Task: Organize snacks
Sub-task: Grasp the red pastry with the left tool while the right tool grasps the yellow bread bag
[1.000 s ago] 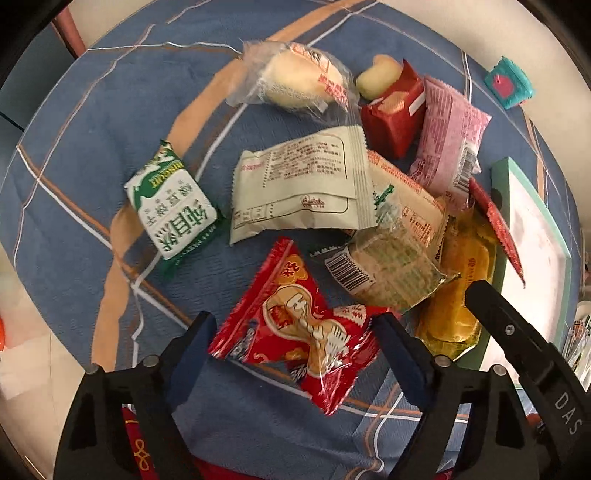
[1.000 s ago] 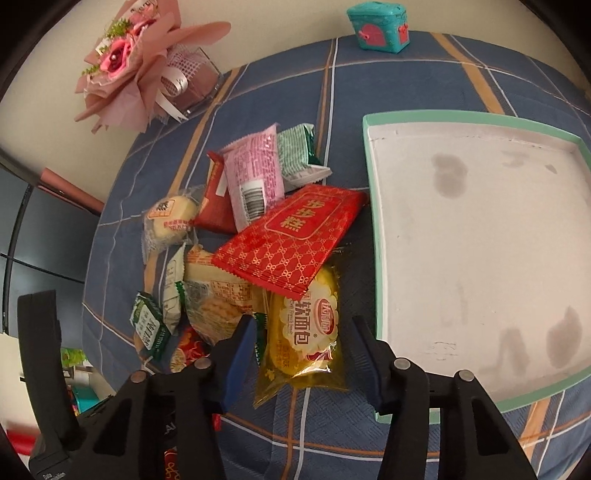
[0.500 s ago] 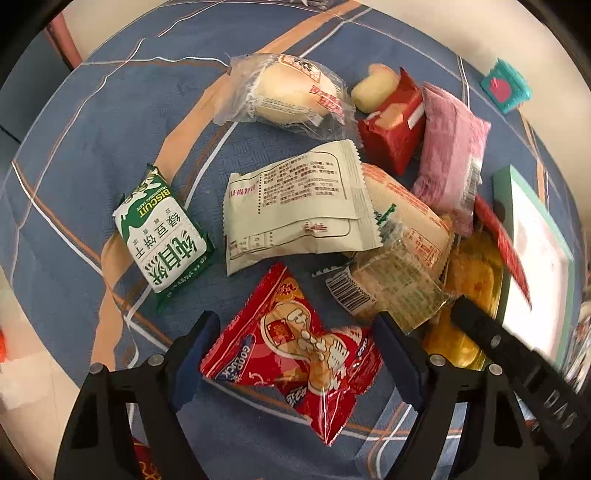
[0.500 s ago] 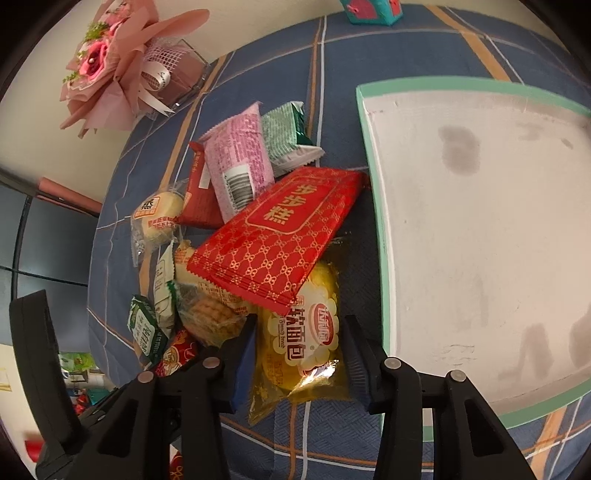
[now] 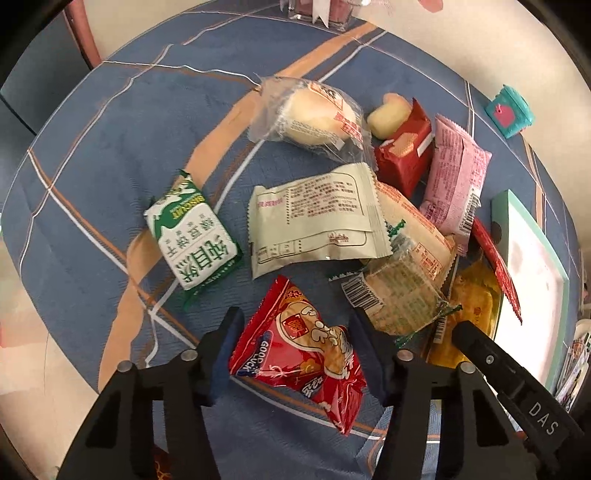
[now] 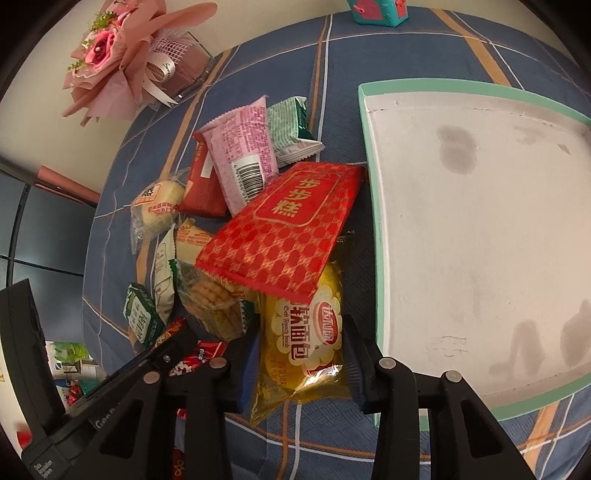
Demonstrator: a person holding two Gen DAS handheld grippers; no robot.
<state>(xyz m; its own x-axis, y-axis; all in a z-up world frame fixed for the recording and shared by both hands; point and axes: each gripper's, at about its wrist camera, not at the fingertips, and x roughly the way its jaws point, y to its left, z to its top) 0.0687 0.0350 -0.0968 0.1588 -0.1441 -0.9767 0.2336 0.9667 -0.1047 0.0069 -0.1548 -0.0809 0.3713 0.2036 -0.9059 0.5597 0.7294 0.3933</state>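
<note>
Several snack packets lie piled on a blue plaid tablecloth [image 5: 92, 177]. My left gripper [image 5: 295, 350] is open, its jaws on either side of a red snack bag [image 5: 306, 358]. My right gripper [image 6: 301, 349] is open around a yellow bread packet [image 6: 303, 343], which lies half under a flat red cake packet [image 6: 291, 225]. A green-and-white biscuit pack [image 5: 192, 236], a white packet [image 5: 317, 218], a wrapped bun [image 5: 317, 118] and a pink packet [image 5: 454, 181] lie further out. An empty mint-rimmed white tray [image 6: 369, 184] stands to the right of the pile.
A pink flower bouquet in a box [image 6: 129, 62] stands at the far left edge of the table. A small teal box [image 6: 376, 11] sits at the far edge. The right gripper's body [image 5: 517, 391] shows at the left view's lower right.
Both grippers have moved forward and down over the pile. The left jaws now straddle the red snack bag; the right jaws have narrowed around the yellow bread packet.
</note>
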